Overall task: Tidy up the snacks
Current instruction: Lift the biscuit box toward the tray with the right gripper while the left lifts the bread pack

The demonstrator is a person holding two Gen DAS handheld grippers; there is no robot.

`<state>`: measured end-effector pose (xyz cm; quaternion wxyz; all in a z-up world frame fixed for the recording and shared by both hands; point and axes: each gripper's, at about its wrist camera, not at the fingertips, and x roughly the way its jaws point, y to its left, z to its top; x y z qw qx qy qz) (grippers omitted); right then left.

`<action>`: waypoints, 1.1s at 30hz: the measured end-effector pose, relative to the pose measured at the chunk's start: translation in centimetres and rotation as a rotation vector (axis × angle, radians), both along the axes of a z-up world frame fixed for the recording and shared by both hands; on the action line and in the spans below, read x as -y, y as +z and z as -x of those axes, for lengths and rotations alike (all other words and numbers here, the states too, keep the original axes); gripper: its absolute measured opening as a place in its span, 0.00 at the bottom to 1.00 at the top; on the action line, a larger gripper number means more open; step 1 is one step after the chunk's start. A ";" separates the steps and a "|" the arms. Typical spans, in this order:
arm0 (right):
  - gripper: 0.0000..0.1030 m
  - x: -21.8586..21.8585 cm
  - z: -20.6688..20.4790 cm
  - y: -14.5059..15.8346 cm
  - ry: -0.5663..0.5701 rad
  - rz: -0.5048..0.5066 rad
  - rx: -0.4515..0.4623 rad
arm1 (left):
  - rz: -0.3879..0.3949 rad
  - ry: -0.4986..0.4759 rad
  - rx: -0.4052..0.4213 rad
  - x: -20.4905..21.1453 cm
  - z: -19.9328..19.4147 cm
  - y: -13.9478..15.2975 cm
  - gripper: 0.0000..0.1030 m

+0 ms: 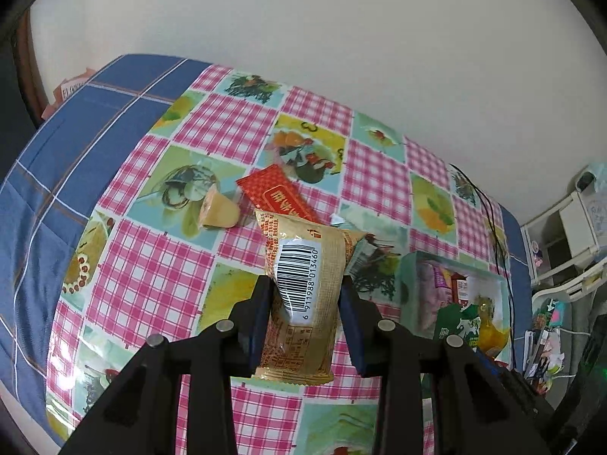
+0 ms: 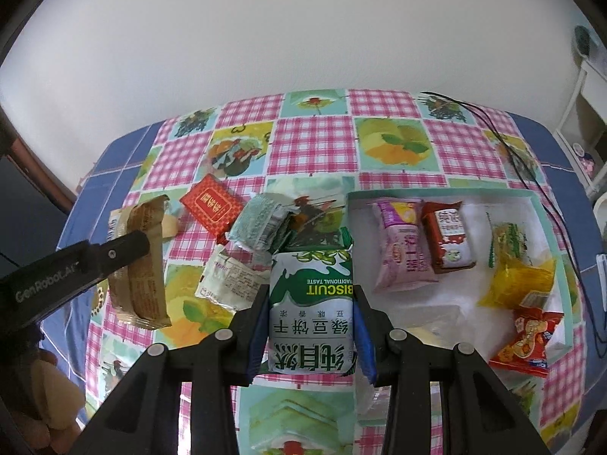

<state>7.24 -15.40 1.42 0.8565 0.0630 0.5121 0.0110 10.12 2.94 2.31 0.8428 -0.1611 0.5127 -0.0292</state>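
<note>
My left gripper (image 1: 305,288) is shut on a gold snack packet (image 1: 299,303) with a barcode, held above the table. From the right wrist view that same gold packet (image 2: 142,261) hangs at the left in the left gripper's black finger. My right gripper (image 2: 309,295) is shut on a green and white biscuit packet (image 2: 312,311), lifted off the checked tablecloth (image 2: 315,144). A white tray (image 2: 546,223) at the right holds a pink packet (image 2: 402,250), a red packet (image 2: 449,239), a yellow packet (image 2: 516,276) and a red-orange bag (image 2: 527,337) over its rim.
On the cloth lie a red packet (image 1: 279,197), a small cone-shaped jelly cup (image 1: 220,210), a pale blue packet (image 2: 254,225) and a white packet (image 2: 231,280). A black cable (image 2: 512,144) runs along the right side. White shelves (image 1: 573,220) stand beyond the bed.
</note>
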 end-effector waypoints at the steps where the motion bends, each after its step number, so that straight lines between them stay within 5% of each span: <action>1: 0.41 0.4 0.0 0.1 -0.006 -0.004 -0.001 | -0.004 -0.005 0.007 0.5 0.1 0.3 0.36; 23: 0.41 14.9 2.4 0.9 -0.267 -0.049 -0.003 | -0.069 -0.300 0.072 14.8 2.0 1.4 0.36; 33: 0.41 18.0 3.3 0.5 -0.318 -0.068 -0.014 | -0.088 -0.420 0.076 20.5 2.3 0.0 0.36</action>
